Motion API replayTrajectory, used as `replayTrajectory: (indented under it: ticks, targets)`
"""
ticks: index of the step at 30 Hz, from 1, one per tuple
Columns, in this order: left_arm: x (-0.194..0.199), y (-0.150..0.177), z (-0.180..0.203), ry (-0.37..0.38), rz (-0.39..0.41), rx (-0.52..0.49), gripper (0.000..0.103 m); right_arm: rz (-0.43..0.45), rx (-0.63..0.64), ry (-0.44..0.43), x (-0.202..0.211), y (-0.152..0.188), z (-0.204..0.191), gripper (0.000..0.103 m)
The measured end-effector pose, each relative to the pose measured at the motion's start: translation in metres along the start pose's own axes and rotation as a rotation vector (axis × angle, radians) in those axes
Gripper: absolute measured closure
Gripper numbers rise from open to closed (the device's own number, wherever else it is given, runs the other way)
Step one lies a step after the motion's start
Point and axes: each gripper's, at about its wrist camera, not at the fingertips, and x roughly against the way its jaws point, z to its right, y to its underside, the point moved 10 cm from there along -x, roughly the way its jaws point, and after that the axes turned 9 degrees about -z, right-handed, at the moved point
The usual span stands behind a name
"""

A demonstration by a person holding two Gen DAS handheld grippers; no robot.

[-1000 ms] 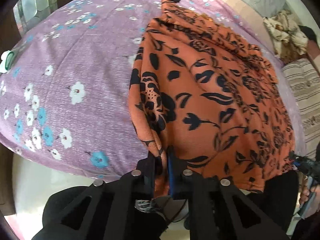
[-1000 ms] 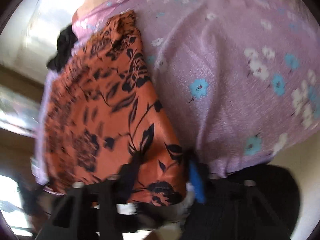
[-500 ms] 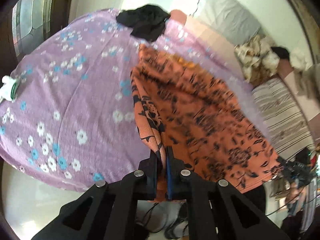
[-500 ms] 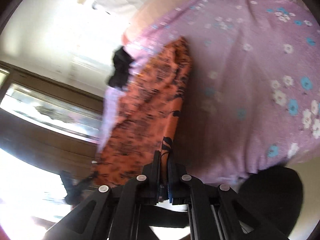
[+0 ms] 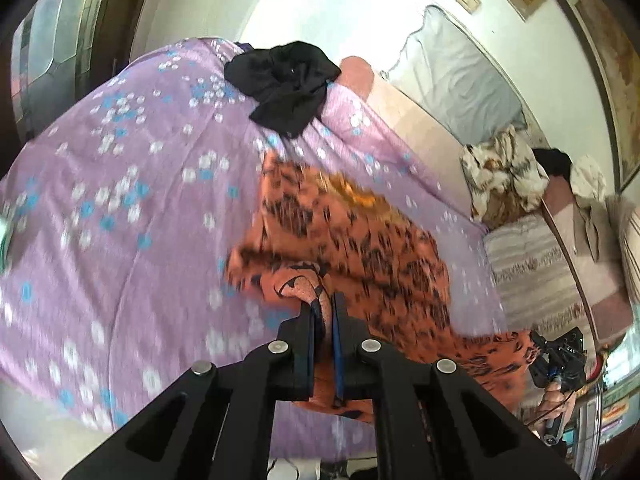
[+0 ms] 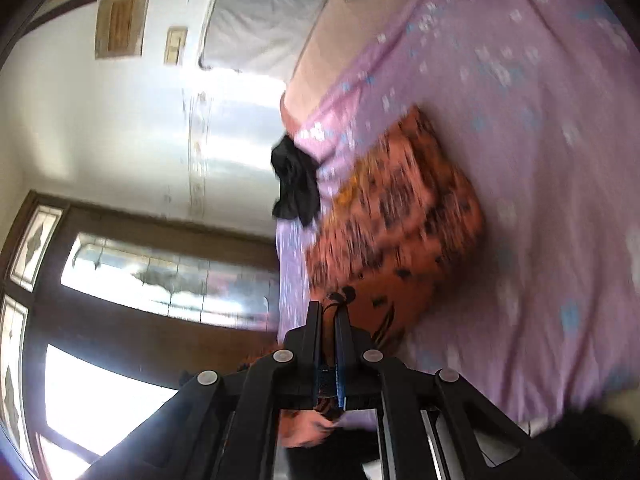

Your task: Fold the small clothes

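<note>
Your left hand-held gripper is closed on a bunched edge of the orange black-patterned garment, pinched between both fingers. The garment lies blurred across the purple flowered bedsheet, trailing off to the right of the gripper toward your right hand-held gripper at the bed's edge. Beyond the garment, a crumpled black cloth sits on the sheet.

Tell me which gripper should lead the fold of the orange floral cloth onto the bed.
Neither clearly: left gripper and right gripper each pinch an edge of the orange floral cloth above the purple bedsheet. Probably move both together.
</note>
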Motion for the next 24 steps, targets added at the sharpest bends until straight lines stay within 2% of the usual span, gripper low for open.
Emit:
replayTrajectory:
  ticks: [5, 8, 10, 12, 14, 15, 17, 18, 19, 21, 22, 23, 24]
  targets:
    - [-0.048, -0.102, -0.003, -0.026, 0.002, 0.002, 0.096, 0.093, -0.063, 0.036, -0.039, -0.105, 0.011, 0.097]
    - [-0.102, -0.158, -0.011, -0.082, -0.016, 0.021, 0.096, 0.15, -0.154, 0.06, -0.081, -0.177, 0.044, 0.097]
    - [-0.147, -0.186, -0.027, -0.132, -0.029, 0.052, 0.095, 0.174, -0.196, 0.063, -0.111, -0.209, 0.07, 0.096]
    - [-0.188, -0.198, -0.042, -0.171, -0.062, 0.084, 0.094, 0.187, -0.232, 0.146, -0.134, -0.229, 0.099, 0.093]
    - [-0.233, -0.195, -0.067, -0.228, -0.12, 0.155, 0.091, 0.192, -0.263, 0.214, -0.153, -0.237, 0.128, 0.093]
    - [-0.241, -0.193, -0.072, -0.233, -0.123, 0.169, 0.091, 0.198, -0.285, 0.218, -0.158, -0.239, 0.14, 0.093]
    - [-0.245, -0.191, -0.078, -0.214, -0.086, 0.192, 0.089, 0.267, -0.305, 0.168, -0.149, -0.24, 0.151, 0.088]
    - [-0.241, -0.19, -0.078, -0.184, -0.065, 0.2, 0.088, 0.3, -0.301, 0.149, -0.141, -0.24, 0.151, 0.076]
    - [-0.229, -0.189, -0.076, -0.146, -0.026, 0.203, 0.088, 0.339, -0.295, 0.136, -0.132, -0.241, 0.15, 0.053]
    - [-0.199, -0.188, -0.076, -0.127, 0.062, 0.204, 0.084, 0.451, -0.253, 0.119, -0.101, -0.238, 0.138, 0.02]
    - [-0.173, -0.187, -0.079, -0.153, 0.142, 0.207, 0.071, 0.507, -0.212, 0.116, -0.083, -0.235, 0.126, 0.02]
    - [-0.151, -0.185, -0.081, -0.187, 0.205, 0.213, 0.054, 0.52, -0.166, 0.136, -0.074, -0.232, 0.112, 0.02]
    - [-0.129, -0.18, -0.083, -0.228, 0.269, 0.221, 0.047, 0.488, -0.101, 0.169, -0.072, -0.227, 0.093, 0.02]
